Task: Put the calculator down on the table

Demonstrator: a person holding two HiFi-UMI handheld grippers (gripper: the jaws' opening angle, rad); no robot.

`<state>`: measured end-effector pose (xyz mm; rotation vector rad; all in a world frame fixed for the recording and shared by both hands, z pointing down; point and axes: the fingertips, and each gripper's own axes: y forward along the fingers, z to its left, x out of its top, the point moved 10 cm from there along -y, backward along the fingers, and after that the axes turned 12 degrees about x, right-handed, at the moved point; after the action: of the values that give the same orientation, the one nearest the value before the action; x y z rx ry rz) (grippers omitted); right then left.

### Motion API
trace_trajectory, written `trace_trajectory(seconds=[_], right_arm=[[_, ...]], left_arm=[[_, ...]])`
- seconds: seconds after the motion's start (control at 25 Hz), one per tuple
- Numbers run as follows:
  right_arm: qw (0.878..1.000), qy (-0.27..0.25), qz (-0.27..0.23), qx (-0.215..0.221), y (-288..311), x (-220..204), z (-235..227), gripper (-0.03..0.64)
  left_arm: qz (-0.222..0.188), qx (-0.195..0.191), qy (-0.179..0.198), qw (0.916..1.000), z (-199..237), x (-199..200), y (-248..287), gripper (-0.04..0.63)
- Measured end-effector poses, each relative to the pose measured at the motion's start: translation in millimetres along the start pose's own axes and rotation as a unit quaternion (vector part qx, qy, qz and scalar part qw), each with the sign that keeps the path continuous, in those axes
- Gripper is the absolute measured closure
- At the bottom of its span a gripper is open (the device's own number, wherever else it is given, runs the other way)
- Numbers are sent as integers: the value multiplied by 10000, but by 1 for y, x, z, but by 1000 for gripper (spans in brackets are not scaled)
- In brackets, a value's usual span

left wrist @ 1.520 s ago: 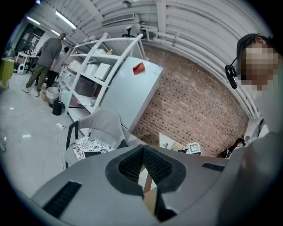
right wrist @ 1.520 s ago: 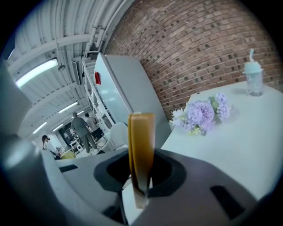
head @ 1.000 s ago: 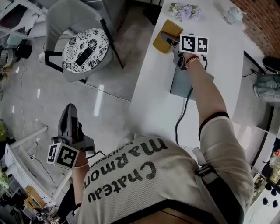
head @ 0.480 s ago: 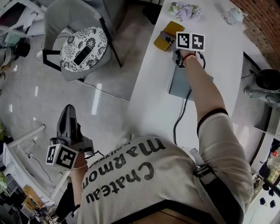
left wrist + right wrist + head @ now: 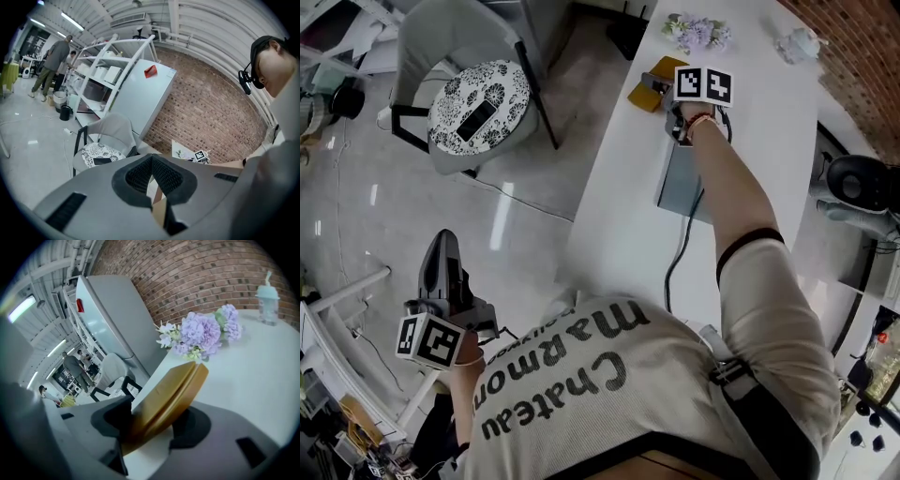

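Since a second ago the right gripper [image 5: 661, 87] has sunk toward the white worktop [image 5: 769, 122] and its jaws have widened. In the head view it hangs over the yellow calculator [image 5: 643, 92], which sits near the purple flowers [image 5: 697, 28]; the left gripper [image 5: 442, 246] is over the floor, well apart from the flowers. The left gripper view shows its jaws closed tip to tip with nothing between them. In the right gripper view the jaws are opening, and the calculator stands tilted between them, leaning on one jaw and clear of the other, its far end toward the flowers.
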<state>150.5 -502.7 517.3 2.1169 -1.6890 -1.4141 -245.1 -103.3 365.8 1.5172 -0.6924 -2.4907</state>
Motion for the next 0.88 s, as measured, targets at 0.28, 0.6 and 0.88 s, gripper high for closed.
trace_trajectory(seconds=[0.28, 0.6, 0.88], right_arm=[[9988, 270, 331, -243, 6, 5, 2, 357], [9951, 321, 786, -502, 11, 12, 3, 353], [9930, 185, 1016, -578, 12, 14, 9, 342]], left_arm=[[5, -6, -7, 10000, 1, -3, -4, 594], [-53, 56, -8, 10000, 1, -3, -8, 594], [-101, 77, 237, 9996, -1, 4, -10, 594]])
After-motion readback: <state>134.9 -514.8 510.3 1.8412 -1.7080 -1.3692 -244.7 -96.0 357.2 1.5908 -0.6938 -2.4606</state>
